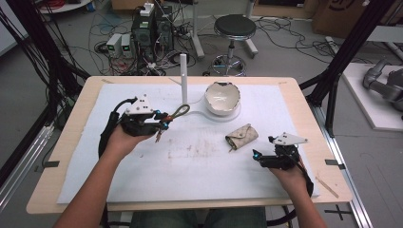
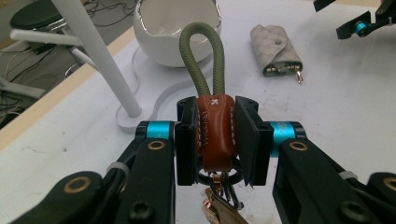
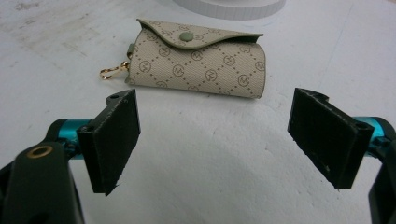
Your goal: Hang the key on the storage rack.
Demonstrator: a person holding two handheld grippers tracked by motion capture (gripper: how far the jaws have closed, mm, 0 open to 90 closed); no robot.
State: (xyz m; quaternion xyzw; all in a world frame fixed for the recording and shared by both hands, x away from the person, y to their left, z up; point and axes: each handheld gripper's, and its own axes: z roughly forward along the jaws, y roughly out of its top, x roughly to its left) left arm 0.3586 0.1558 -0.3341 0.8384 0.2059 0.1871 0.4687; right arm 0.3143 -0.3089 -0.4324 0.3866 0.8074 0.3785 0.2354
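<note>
On wooden table, white foam mat w/ brownish stains at centre. Behind table, 12 o'clock: grey floor, cable tangle, black stool, PC boxes. White bowl at 12 on mat, on white stand base w/ upright post just beside at its 9; bowl inside hard to see. Left tool at 10 o'clock, above mat, clamped on brown leather tab of key fob; green cord loop points toward bowl, keys hang below. Right tool at 4 o'clock, jaws wide, nothing between. Beige key pouch, snapped shut, on mat near its 11.
</note>
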